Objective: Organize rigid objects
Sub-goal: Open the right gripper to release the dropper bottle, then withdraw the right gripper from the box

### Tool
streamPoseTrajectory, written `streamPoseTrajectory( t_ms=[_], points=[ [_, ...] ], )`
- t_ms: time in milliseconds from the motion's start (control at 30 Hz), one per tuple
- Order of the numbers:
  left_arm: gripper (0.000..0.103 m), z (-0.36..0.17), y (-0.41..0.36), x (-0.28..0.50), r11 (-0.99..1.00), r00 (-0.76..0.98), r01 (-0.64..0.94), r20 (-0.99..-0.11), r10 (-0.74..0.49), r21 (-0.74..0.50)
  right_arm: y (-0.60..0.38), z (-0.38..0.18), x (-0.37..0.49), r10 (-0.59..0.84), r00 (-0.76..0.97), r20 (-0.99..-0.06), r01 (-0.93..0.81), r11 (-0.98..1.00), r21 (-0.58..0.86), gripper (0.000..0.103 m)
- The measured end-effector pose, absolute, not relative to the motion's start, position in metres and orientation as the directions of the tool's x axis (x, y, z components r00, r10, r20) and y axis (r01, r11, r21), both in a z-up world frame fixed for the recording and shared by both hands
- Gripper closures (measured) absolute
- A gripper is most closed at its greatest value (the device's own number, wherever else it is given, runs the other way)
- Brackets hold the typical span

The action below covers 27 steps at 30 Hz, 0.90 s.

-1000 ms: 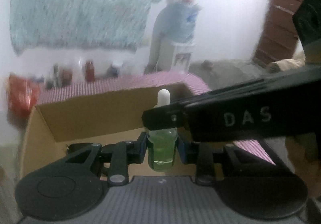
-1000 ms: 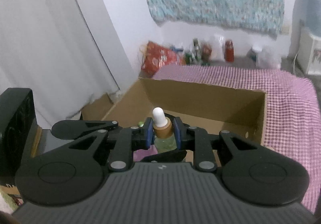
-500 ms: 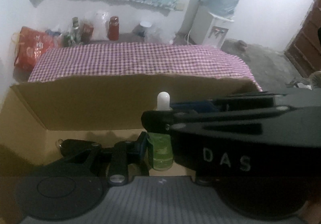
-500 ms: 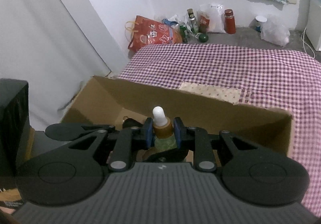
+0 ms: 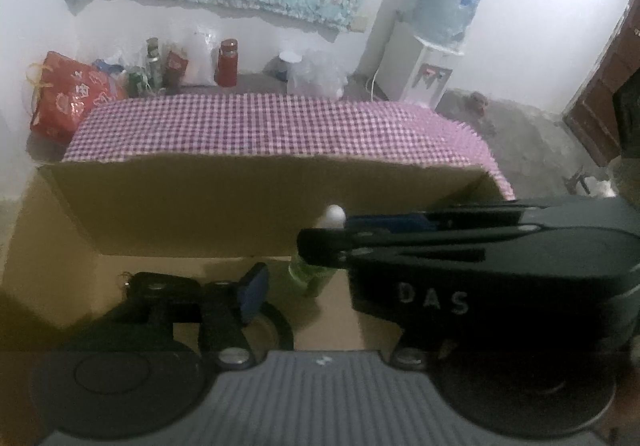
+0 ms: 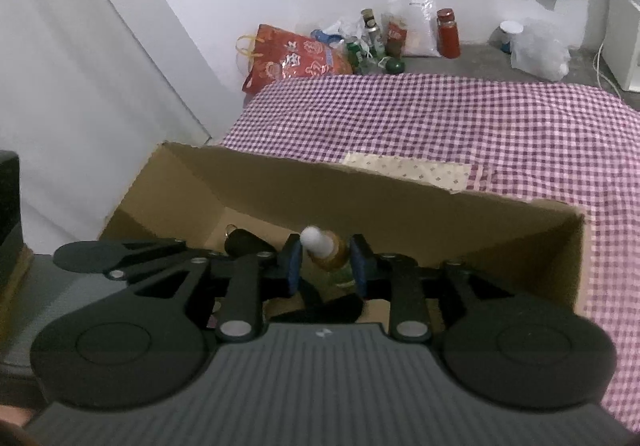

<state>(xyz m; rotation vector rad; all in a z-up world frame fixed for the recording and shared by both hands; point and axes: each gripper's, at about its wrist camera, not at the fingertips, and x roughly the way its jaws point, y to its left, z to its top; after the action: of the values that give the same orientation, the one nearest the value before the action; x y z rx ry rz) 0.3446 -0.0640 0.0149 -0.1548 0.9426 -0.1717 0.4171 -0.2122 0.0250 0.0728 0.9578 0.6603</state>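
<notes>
In cardboard box (image 6: 248, 206), dropper bottle (image 6: 326, 250) now released

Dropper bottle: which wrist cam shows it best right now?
Right wrist. The dropper bottle sits unobstructed between the opening right gripper pads, white bulb and amber collar clear. In the left wrist view the right gripper's body hides most of it, leaving bulb tip and green base.

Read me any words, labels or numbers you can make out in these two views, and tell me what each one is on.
"DAS": pale letters on the side of the black right gripper, seen from the left wrist.
Red bag on the floor: printed characters, too blurred to read.
Bottles and jars by the wall: labels too small to read.
Dropper bottle: no readable label.
</notes>
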Motion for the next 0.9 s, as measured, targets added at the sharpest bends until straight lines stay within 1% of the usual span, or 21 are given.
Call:
streamPoseTrajectory(
  t_ms=[100, 200, 333, 500, 567, 633, 733, 800, 900],
  points=[
    [0.037, 0.027, -0.064, 0.335, 0.974, 0.599, 0.079, -0.771, -0.216, -0.212, -0.218, 0.041, 0.405, 0.563, 0.417, -0.713, -0.496, 0.799, 0.341, 0.075],
    [0.036, 0.04, -0.064, 0.324, 0.974, 0.619, 0.085, -0.755, -0.217, -0.21, -0.222, 0.054, 0.394, 0.555, 0.445, -0.703, -0.502, 0.804, 0.318, 0.075],
    [0.036, 0.06, -0.063, 0.302, 0.969, 0.641, 0.107, -0.729, -0.239, -0.224, -0.232, 0.071, 0.377, 0.573, 0.463, -0.676, -0.488, 0.802, 0.344, 0.075],
    [0.029, 0.085, -0.059, 0.254, 0.96, 0.685, 0.163, -0.674, -0.277, -0.229, -0.263, 0.1, 0.335, 0.634, 0.505, -0.586, -0.464, 0.772, 0.435, 0.075],
    [0.022, 0.09, -0.054, 0.228, 0.949, 0.695, 0.205, -0.648, -0.312, -0.238, -0.278, 0.111, 0.31, 0.649, 0.525, -0.55, -0.456, 0.761, 0.462, 0.075],
    [0.02, 0.089, -0.049, 0.202, 0.939, 0.696, 0.239, -0.631, -0.344, -0.248, -0.292, 0.119, 0.28, 0.653, 0.545, -0.525, -0.452, 0.757, 0.472, 0.075],
    [0.02, 0.08, -0.035, 0.156, 0.921, 0.69, 0.28, -0.611, -0.388, -0.27, -0.31, 0.121, 0.236, 0.661, 0.561, -0.498, -0.453, 0.749, 0.483, 0.075],
    [0.02, 0.07, -0.024, 0.128, 0.916, 0.689, 0.295, -0.604, -0.402, -0.273, -0.318, 0.113, 0.208, 0.666, 0.554, -0.499, -0.451, 0.744, 0.492, 0.075],
    [0.02, 0.053, -0.007, 0.092, 0.922, 0.703, 0.28, -0.597, -0.387, -0.268, -0.315, 0.093, 0.173, 0.666, 0.534, -0.521, -0.441, 0.745, 0.5, 0.075]
  ],
)
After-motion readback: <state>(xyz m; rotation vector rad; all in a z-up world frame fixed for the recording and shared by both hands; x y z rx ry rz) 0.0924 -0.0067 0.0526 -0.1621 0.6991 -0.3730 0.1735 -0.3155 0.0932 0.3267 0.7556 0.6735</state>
